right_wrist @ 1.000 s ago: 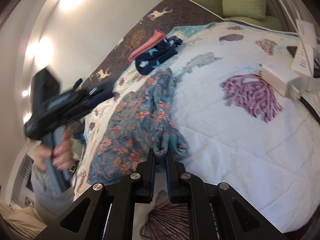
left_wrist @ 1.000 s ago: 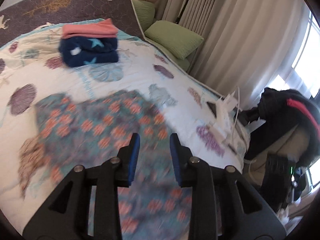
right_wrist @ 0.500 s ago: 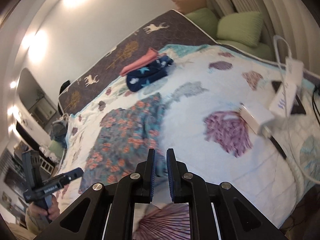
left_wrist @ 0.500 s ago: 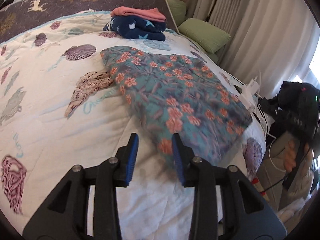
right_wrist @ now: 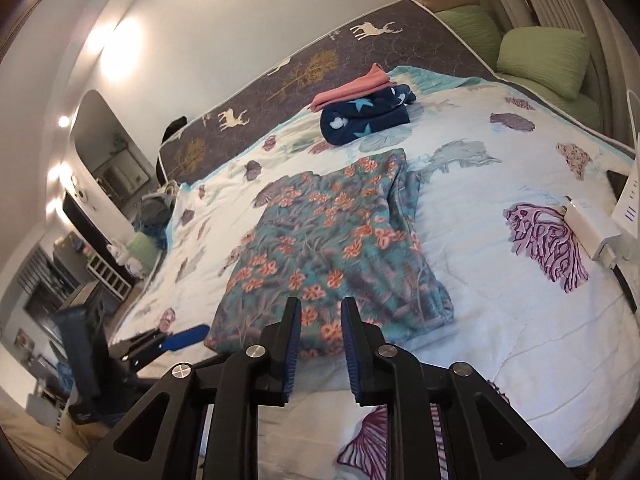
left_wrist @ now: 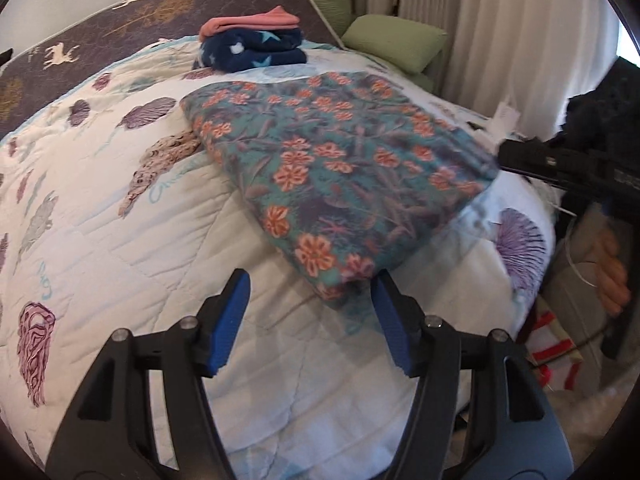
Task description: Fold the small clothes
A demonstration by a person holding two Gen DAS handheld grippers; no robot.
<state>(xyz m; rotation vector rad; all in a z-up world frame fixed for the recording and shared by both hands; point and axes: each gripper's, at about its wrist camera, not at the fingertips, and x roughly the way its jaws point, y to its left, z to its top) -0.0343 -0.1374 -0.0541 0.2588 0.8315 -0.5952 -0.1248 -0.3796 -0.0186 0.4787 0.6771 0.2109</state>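
both grippers have released and backed off: left gripper [left_wrist: 310, 320] spread wide, right gripper [right_wrist: 320, 340] parted, empty, near the floral garment [right_wrist: 332, 248] folded on the quilt [left_wrist: 120, 240]; soft, limp, grip at its near corners.

A folded garment [right_wrist: 336, 248] lies on the bed [right_wrist: 500, 320]; behind it sits a stack of folded clothes [right_wrist: 364, 114], with pillows [right_wrist: 544, 60] beyond on the right.

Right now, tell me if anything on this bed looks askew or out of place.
The floral garment is folded unevenly: its right edge is bunched into ridges instead of lying flat. A white charger and power strip sit on the quilt near its edge. The navy and pink stack looks tidy.
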